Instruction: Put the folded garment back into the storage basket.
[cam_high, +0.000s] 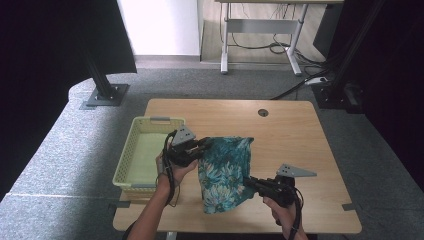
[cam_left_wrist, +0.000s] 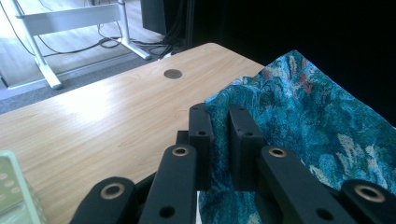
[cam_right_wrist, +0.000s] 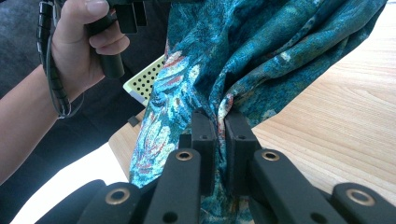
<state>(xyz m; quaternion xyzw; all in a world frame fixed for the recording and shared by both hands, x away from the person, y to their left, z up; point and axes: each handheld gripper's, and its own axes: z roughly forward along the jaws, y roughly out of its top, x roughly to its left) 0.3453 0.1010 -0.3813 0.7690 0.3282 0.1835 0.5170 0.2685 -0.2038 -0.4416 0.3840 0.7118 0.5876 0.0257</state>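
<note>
A teal cloth (cam_high: 225, 170) with a floral print hangs lifted above the wooden table (cam_high: 285, 130), held between both grippers. My left gripper (cam_high: 202, 146) is shut on the cloth's upper left edge; in the left gripper view the fabric (cam_left_wrist: 303, 121) is pinched between the jaws of that gripper (cam_left_wrist: 219, 140). My right gripper (cam_high: 248, 183) is shut on the cloth's lower right edge, where bunched fabric (cam_right_wrist: 243, 51) rises from its jaws (cam_right_wrist: 220, 140). The cloth's lower corner droops toward the table's front.
A pale yellow perforated basket (cam_high: 131, 157) stands at the table's left edge, just behind my left hand (cam_right_wrist: 86, 51). A round cable hole (cam_high: 263, 112) lies near the table's far edge. A white desk frame (cam_high: 260, 30) stands on the floor beyond.
</note>
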